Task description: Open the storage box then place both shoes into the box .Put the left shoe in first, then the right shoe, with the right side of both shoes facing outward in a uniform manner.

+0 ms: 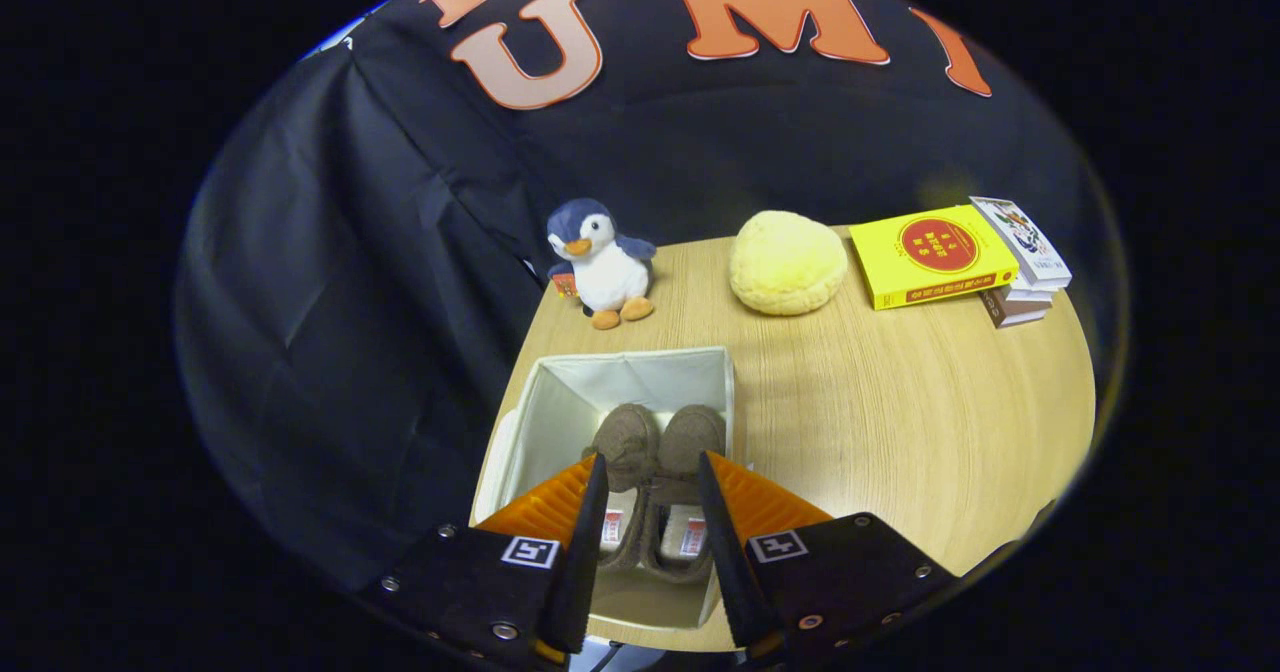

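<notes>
Fuzzy felt-like shoes (655,472) sit in a matt fabric box (560,407) on smooth wood-grain table (900,422).

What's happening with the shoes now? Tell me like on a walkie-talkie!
Hand-held gripper open, above the storage box, holding nothing. Both shoes side by side inside the open box. Nothing in the way.

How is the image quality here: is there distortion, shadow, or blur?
Gripper view: strong fisheye bending, so the table edge curves; light is even, with soft shadow inside the storage box around both shoes; the open gripper looks slightly soft, while the penguin stays sharp.
</notes>
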`<state>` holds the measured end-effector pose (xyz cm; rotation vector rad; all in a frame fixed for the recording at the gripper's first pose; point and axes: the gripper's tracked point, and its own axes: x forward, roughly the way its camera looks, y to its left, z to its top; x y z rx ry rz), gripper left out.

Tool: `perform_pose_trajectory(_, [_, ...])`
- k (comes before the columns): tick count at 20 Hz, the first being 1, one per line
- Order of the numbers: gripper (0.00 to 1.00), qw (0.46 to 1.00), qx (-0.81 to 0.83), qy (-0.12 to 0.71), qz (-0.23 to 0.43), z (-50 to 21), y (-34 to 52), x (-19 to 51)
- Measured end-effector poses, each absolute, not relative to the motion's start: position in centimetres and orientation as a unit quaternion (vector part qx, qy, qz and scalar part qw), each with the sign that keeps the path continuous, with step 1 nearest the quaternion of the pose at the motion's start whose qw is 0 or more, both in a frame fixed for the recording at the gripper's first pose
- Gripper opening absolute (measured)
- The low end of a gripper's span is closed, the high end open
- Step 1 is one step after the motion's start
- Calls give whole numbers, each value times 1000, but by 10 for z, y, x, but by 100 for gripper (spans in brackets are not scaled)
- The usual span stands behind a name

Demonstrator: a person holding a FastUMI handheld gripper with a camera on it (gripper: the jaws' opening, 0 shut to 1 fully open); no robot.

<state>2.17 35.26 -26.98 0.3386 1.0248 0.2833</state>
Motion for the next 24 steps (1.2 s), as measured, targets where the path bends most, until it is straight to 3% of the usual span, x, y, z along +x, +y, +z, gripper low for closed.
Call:
perform_pose_trajectory(11, [83, 905, 125, 387, 123, -191, 232, 15])
perform_pose_trajectory(17, [91, 929, 128, 333, 101, -171, 162, 13])
perform_pose_trajectory(24, [93, 963, 127, 229, 58, -117, 73, 13])
